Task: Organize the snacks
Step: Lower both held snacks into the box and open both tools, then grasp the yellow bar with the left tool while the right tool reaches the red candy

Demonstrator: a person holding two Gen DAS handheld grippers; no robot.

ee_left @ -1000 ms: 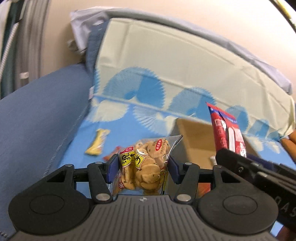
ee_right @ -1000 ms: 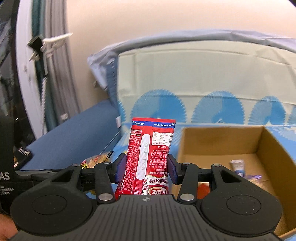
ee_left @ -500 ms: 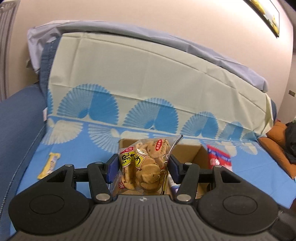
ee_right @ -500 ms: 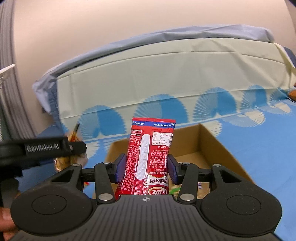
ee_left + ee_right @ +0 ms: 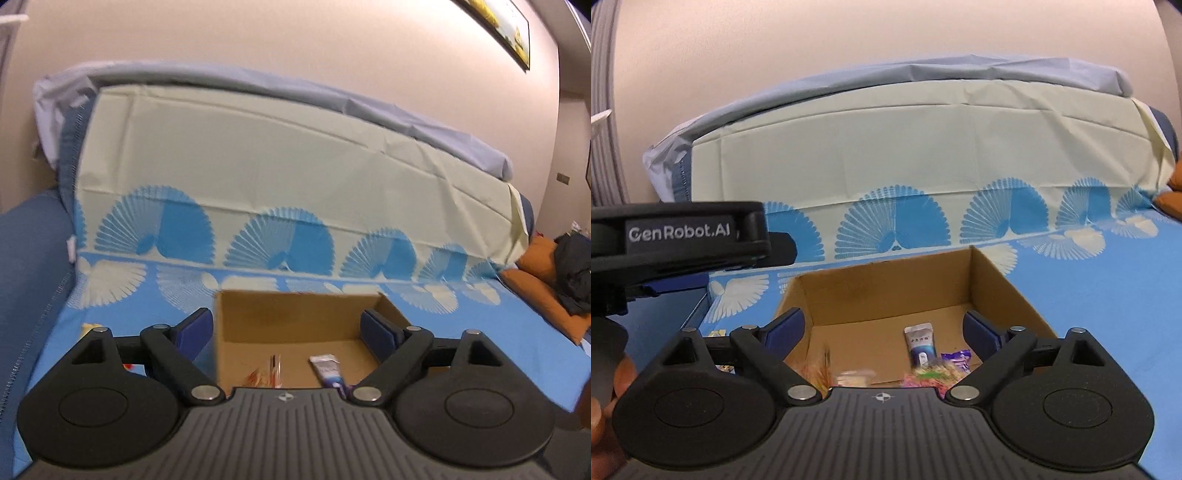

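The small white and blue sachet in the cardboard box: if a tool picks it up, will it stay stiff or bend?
The white and blue sachet looks thin and flat, so it would probably bend. Its surface seems glossy, so it may slip between pads. It lies flat on the cardboard box floor, unlikely to roll.

Blurred snacks (image 5: 855,376) in box, perhaps biscuits.

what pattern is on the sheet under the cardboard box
Blue sheet printed with white and blue fan shapes; right wrist view shows it best.

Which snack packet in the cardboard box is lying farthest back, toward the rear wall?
The white-and-blue sachet in the brown cardboard box; the purple wrapper and the pink-green packet lie nearer the camera.
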